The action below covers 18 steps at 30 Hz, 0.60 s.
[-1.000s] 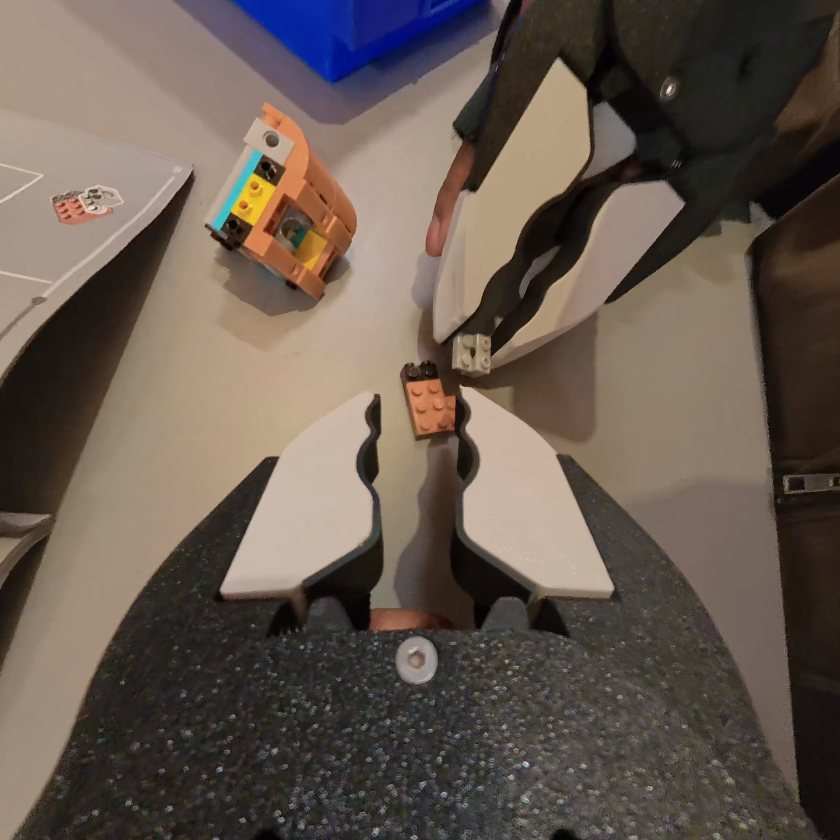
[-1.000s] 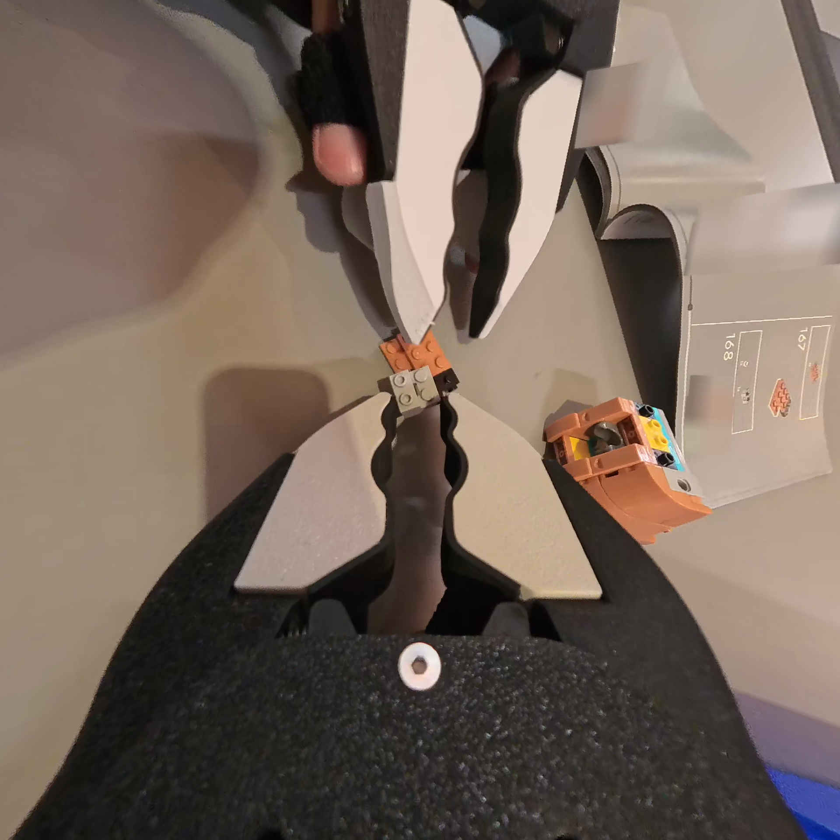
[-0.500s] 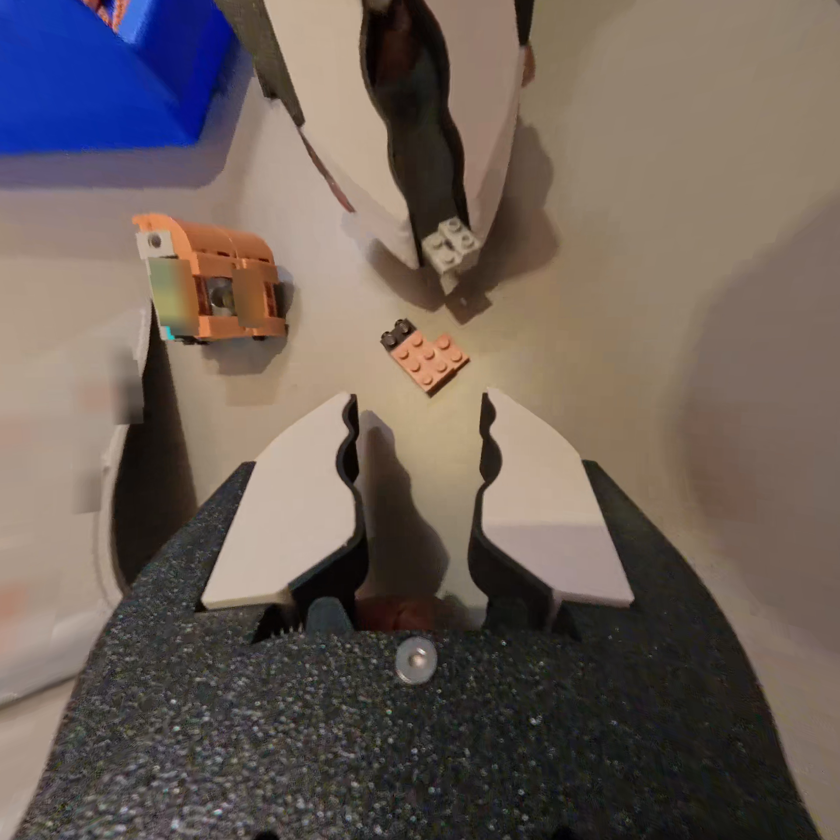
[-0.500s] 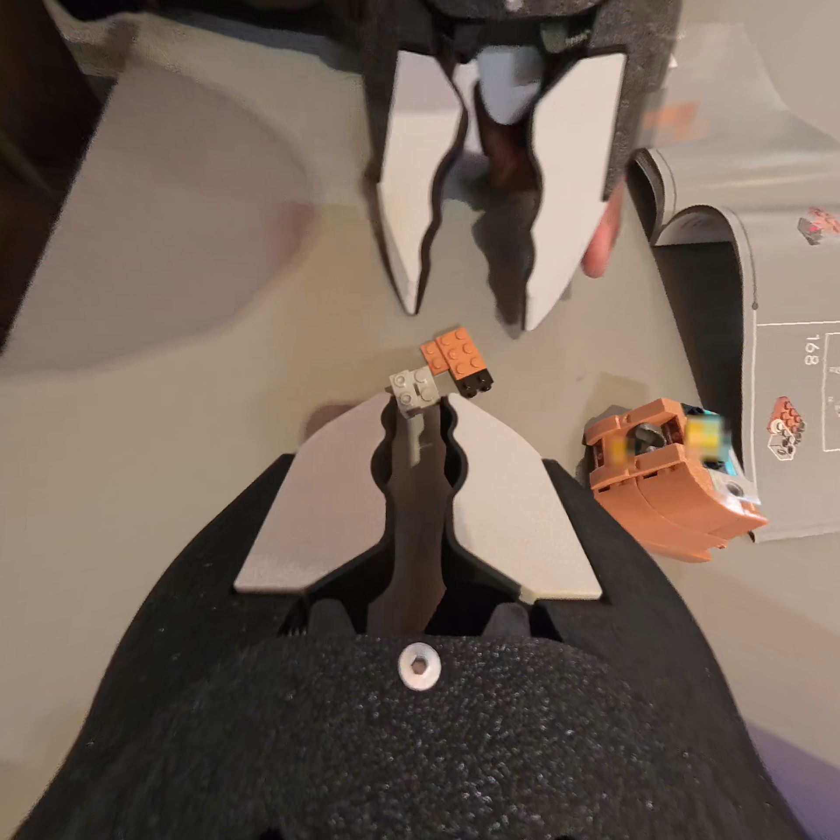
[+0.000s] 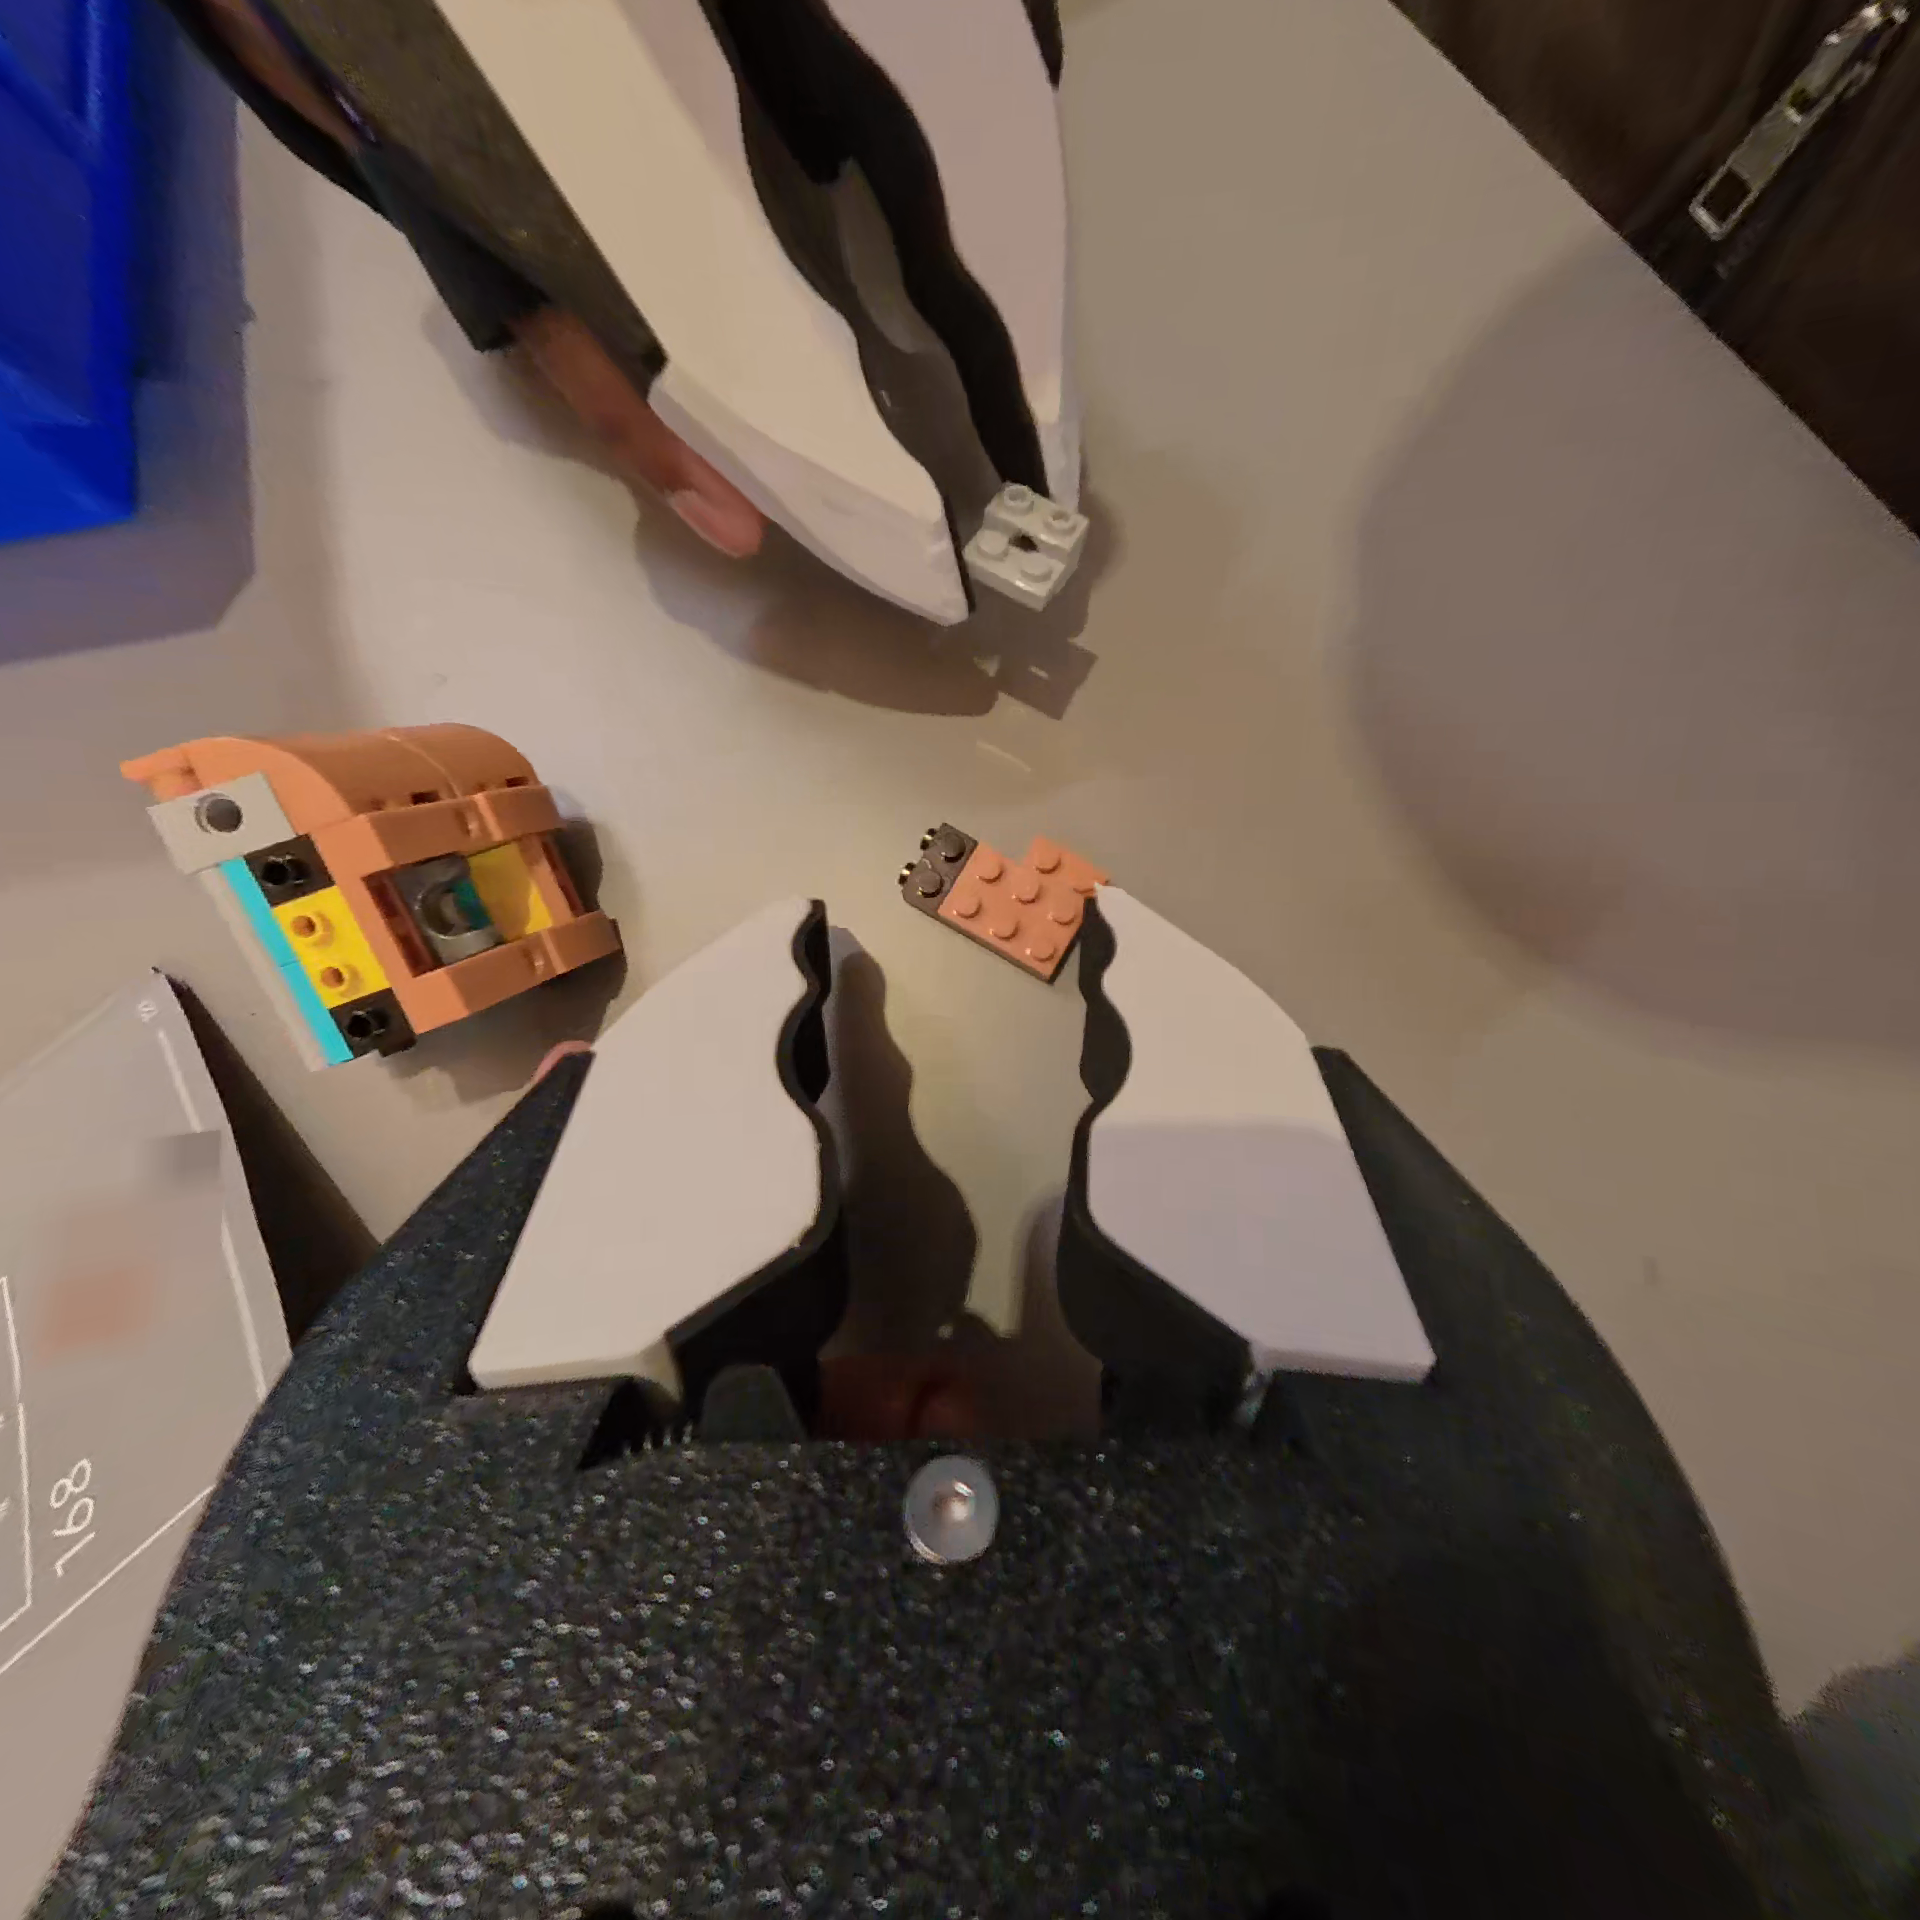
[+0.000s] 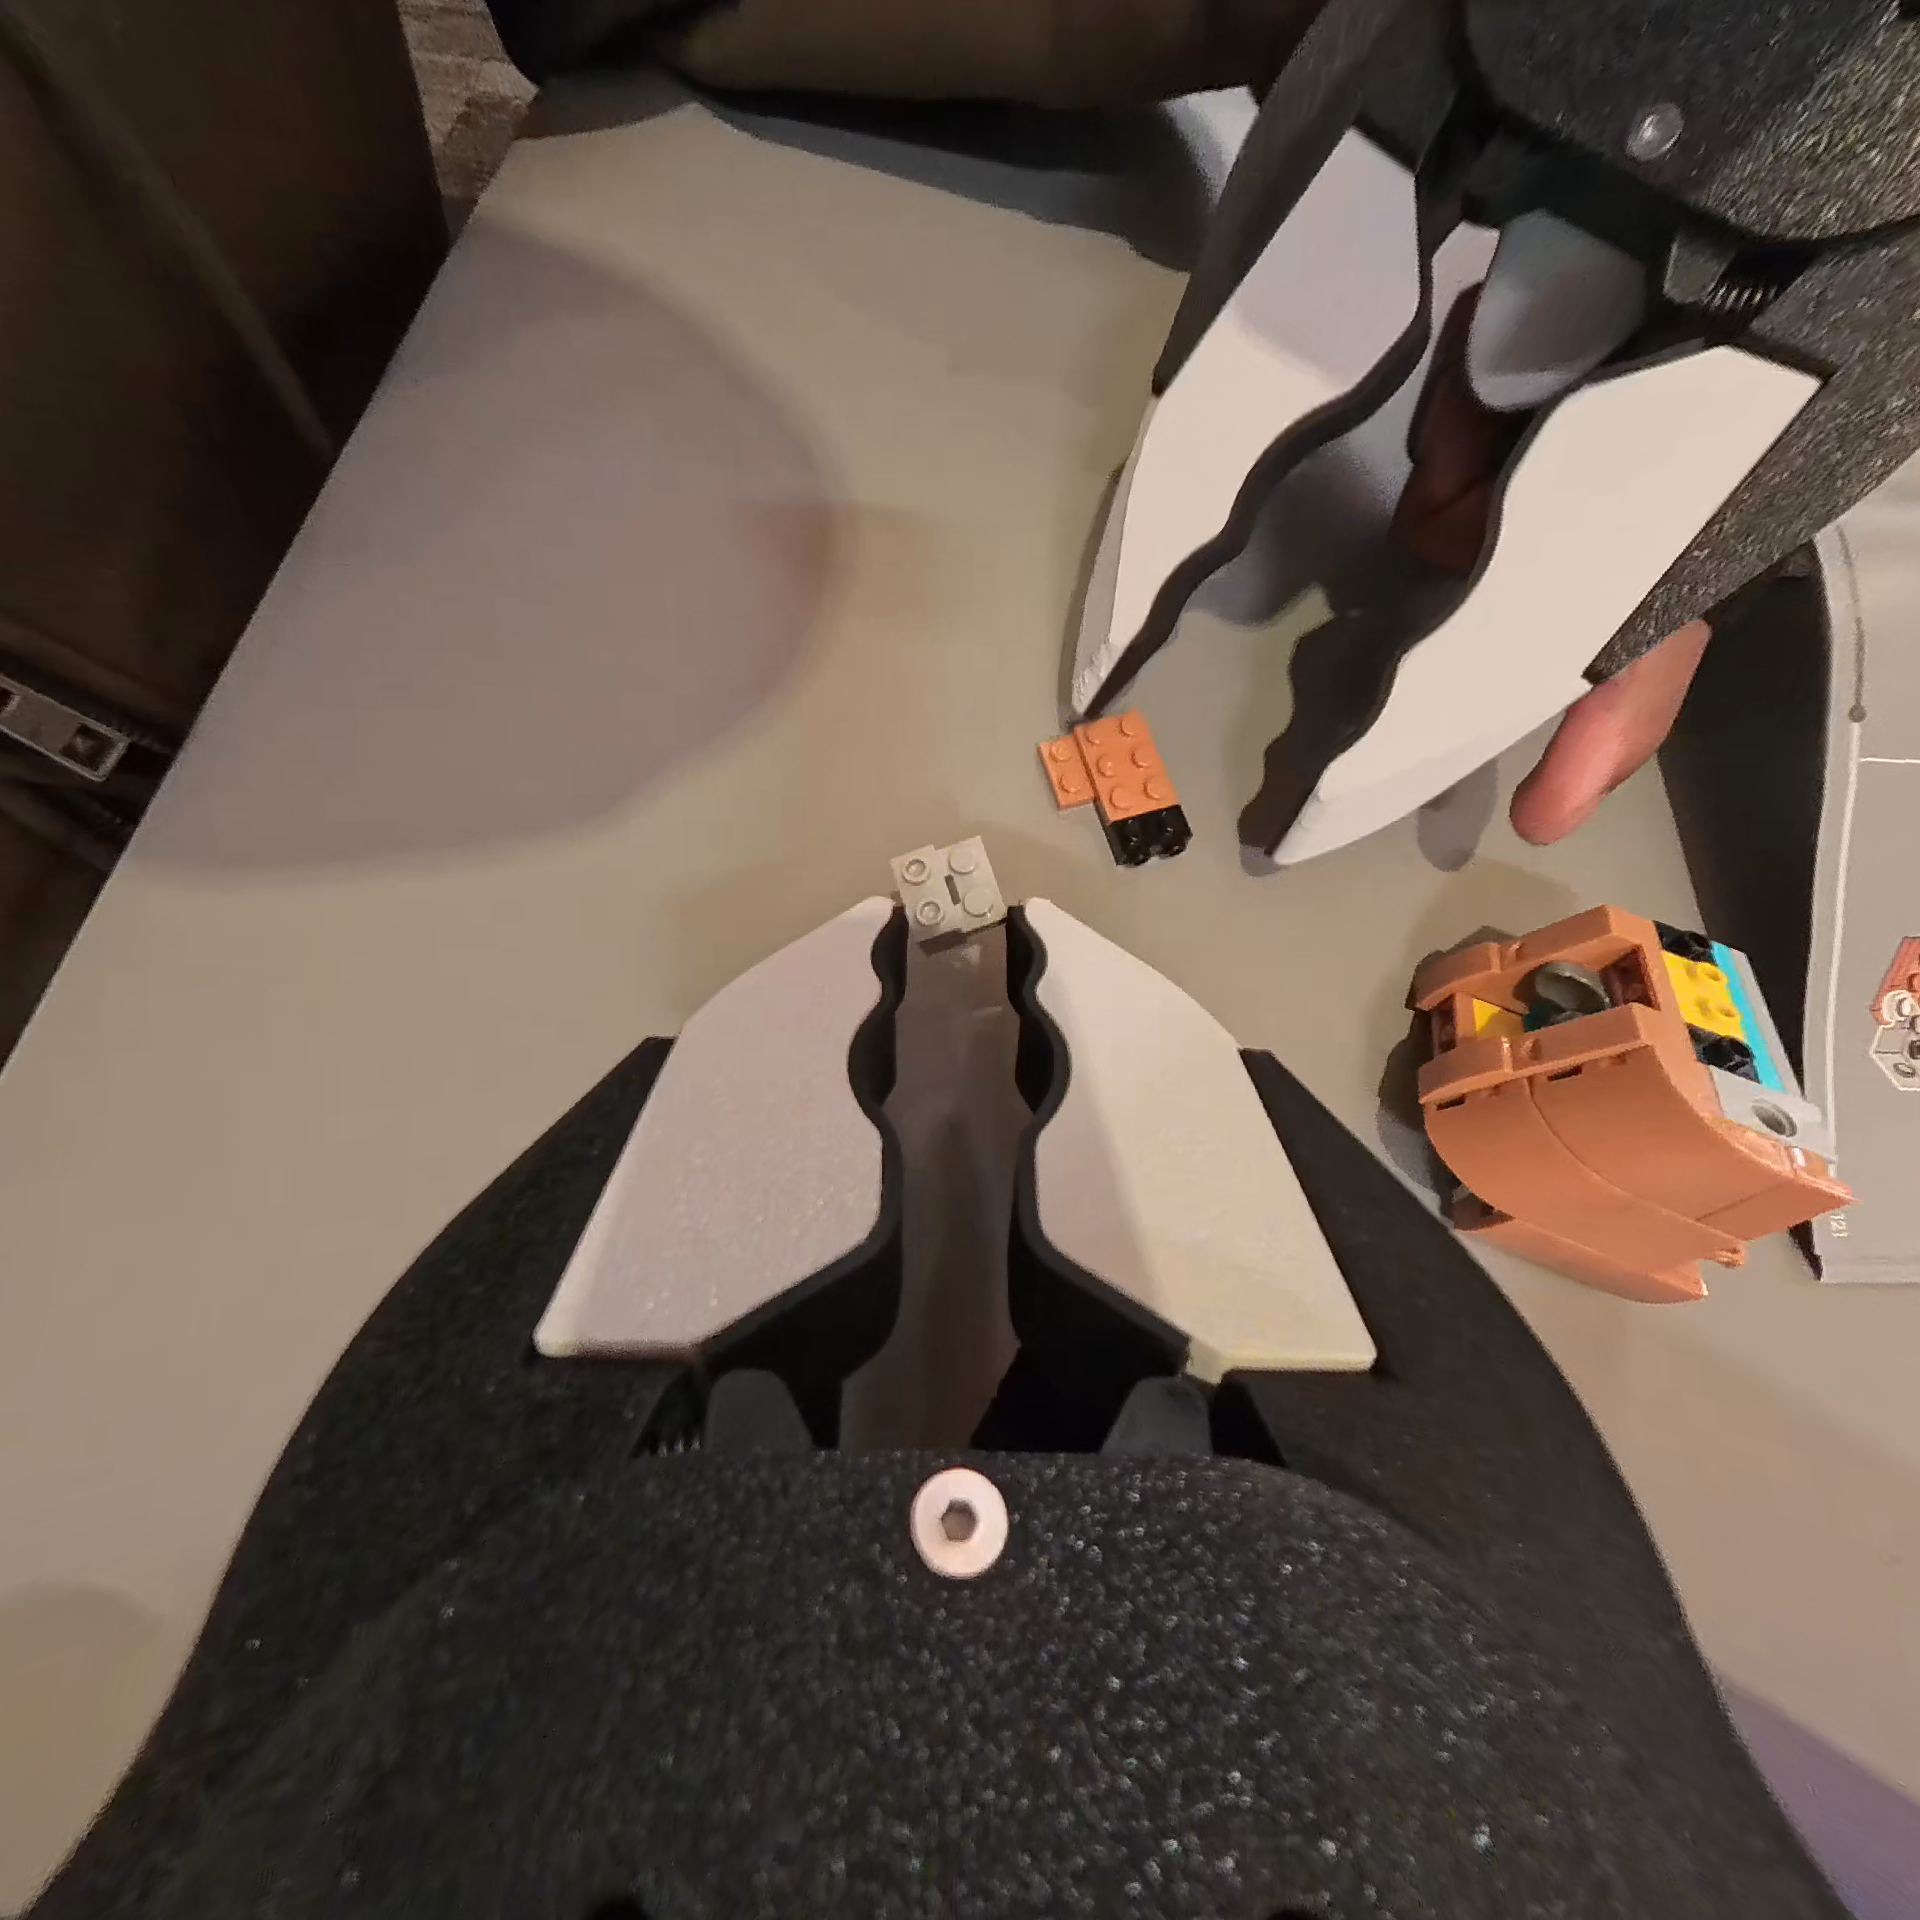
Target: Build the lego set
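A small orange plate with a black piece on one end lies flat on the table; it also shows in the right wrist view. My left gripper is open, low over the table, and its right fingertip touches the plate's edge. In the right wrist view the left gripper straddles the plate. My right gripper is shut on a small grey stud plate, held a little short of the orange plate. The grey plate also shows in the left wrist view.
A brown curved lego assembly with yellow, teal and black parts lies beside the orange plate. An open instruction booklet lies past it. A blue bin stands at the table's far side. A person's dark jacket is at the table edge. My right fingertips sit around 6 cm from my left ones.
My right gripper has pulled the grey plate back from the orange plate. My left gripper has opened wider and come down to the orange plate's side.
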Tool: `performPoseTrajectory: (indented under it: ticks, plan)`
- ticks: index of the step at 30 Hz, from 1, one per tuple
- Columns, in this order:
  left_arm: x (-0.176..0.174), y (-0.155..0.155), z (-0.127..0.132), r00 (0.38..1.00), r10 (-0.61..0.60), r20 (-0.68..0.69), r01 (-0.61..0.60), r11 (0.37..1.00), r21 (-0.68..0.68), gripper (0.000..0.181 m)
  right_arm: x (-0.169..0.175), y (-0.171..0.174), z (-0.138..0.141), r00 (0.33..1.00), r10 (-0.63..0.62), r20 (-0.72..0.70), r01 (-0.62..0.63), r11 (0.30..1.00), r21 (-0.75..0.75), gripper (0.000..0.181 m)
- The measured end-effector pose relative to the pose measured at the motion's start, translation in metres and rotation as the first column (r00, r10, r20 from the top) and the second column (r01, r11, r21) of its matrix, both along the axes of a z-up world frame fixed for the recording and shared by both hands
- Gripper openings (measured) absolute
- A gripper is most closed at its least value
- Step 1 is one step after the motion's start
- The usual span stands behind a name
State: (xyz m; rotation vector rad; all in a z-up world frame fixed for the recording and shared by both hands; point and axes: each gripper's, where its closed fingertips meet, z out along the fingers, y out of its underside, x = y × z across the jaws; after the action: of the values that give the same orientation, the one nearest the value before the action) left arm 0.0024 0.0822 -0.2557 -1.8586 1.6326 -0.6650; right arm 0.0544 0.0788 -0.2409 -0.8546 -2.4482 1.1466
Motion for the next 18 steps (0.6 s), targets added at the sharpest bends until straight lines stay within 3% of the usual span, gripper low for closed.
performPoseTrajectory:
  ticks: [5, 18]
  plan:
    - [0.001, -0.004, 0.008, 0.999, -0.040, 0.023, 0.040, 0.999, -0.002, 0.045, 0.001, -0.003, 0.000, 1.000, 0.015, 0.004, -0.015, 1.000, -0.009, 0.018]
    - [0.009, -0.014, -0.008, 0.992, -0.119, -0.034, 0.118, 0.992, -0.045, 0.038, 0.005, -0.004, 0.000, 0.999, 0.038, 0.015, -0.037, 0.999, -0.018, 0.018]
